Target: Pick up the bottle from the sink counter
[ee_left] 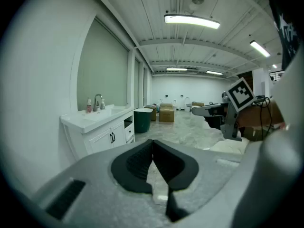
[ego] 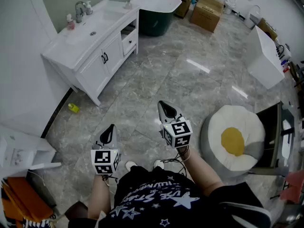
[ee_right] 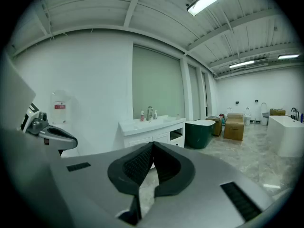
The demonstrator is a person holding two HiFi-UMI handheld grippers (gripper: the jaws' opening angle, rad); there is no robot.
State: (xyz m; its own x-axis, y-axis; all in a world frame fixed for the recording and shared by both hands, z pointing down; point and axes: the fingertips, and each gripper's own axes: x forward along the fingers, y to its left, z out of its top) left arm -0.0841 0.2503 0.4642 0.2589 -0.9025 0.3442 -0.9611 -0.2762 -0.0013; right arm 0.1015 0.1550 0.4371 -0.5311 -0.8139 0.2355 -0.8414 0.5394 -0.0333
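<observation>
A white sink counter (ego: 71,51) stands at the far left against the wall, several steps ahead of me. A small pink bottle (ego: 70,22) stands by its faucet (ego: 80,7), with a paler bottle (ego: 89,8) behind the tap. The pink bottle (ee_left: 89,105) also shows small in the left gripper view, and the pink bottle (ee_right: 142,115) in the right gripper view. My left gripper (ego: 110,131) and right gripper (ego: 165,107) are held low over the floor. Both point toward the counter and are far from it. Left gripper (ee_left: 153,142) and right gripper (ee_right: 153,145) are both shut and hold nothing.
A dark green bathtub (ego: 156,15) sits past the counter's far end, with cardboard boxes (ego: 206,11) behind it. An egg-patterned cushion seat (ego: 233,137) lies at my right. A yellow item (ego: 73,108) lies on the marble floor by the counter's base. A white cabinet (ego: 263,56) stands far right.
</observation>
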